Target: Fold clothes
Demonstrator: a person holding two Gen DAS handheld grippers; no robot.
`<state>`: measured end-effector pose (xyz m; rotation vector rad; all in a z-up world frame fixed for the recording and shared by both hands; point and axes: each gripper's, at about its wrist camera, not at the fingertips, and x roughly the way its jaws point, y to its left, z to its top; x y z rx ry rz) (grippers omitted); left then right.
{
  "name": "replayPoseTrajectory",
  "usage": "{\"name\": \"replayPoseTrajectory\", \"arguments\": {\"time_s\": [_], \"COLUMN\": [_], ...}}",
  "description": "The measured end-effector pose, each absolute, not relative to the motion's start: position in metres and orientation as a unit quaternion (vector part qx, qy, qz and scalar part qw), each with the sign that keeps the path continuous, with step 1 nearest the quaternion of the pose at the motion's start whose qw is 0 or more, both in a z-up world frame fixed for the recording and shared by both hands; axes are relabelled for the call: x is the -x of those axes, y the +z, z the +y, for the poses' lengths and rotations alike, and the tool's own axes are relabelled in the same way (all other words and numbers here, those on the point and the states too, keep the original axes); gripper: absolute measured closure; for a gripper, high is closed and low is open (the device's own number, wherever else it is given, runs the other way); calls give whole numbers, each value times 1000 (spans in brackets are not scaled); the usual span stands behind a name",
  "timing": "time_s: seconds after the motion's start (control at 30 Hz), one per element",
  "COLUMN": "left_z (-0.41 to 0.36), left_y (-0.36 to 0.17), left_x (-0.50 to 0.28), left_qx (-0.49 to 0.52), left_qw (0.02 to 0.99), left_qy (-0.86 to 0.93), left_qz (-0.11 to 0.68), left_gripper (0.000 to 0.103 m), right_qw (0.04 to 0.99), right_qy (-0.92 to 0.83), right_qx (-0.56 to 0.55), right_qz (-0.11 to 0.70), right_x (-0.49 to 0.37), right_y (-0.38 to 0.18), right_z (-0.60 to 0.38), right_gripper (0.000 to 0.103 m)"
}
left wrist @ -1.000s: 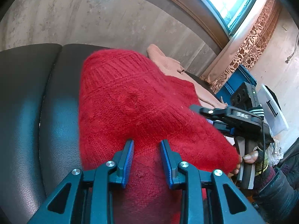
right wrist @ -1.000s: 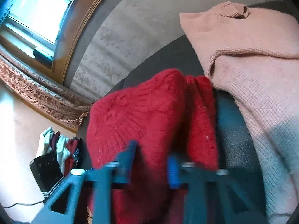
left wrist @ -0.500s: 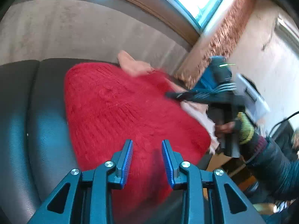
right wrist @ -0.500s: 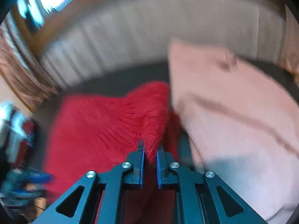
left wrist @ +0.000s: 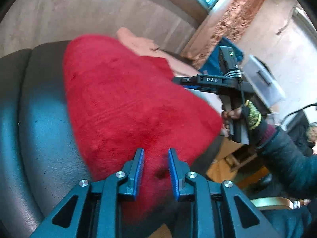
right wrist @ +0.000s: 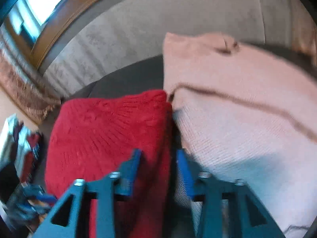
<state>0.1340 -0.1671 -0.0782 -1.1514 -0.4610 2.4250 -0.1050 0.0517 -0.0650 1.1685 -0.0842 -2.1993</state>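
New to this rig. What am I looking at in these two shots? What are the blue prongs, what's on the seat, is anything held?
No robot here: a person holds a two-finger gripper in each hand, with a fisheye camera on each looking along its jaws. The blue prongs are those jaws.

The left camera shows the left gripper over a red sweater on a dark seat; its jaws are closing with red knit between them. The right gripper and the hand holding it show beyond.

The right camera shows the right gripper with jaws opening, no longer pinching the sweater's edge. A pink sweater lies beside the red one.

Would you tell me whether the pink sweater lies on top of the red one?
No, the pink sweater lies beside the red sweater, meeting only its edge.
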Motion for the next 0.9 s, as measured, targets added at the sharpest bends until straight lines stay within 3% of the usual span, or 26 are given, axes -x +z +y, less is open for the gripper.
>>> {"name": "replayPoseTrajectory", "arguments": {"time_s": [0.23,0.33,0.43,0.53,0.73,0.9], "left_z": [-127,-118,-113,-116,-132,-162], "left_y": [-82,-94,-101,-106,-98,-63], "left_x": [-149,-152,-159,-163,-175,-178], "left_qx": [418,435,443,467,486,441], "left_qw": [242,217,217,226,250,279], "left_qy": [872,874,870,853,837,849], "left_qz": [-78,-25,20,52,33,-79], "left_gripper": [78,78,79,93,96,89], "right_qw": [413,427,372,367,356,352], "right_qy": [-816,-792,-792,-806,-814,-810], "right_qx": [-401,-426,-463,-457,-456,-463], "right_qz": [48,91,142,86,55,75], "right_x": [33,12,14,25,24,20], "right_y": [-20,-40,-76,-86,-86,-79], "right_z": [31,15,18,47,62,50], "right_gripper": [57,57,60,60,60,52]}}
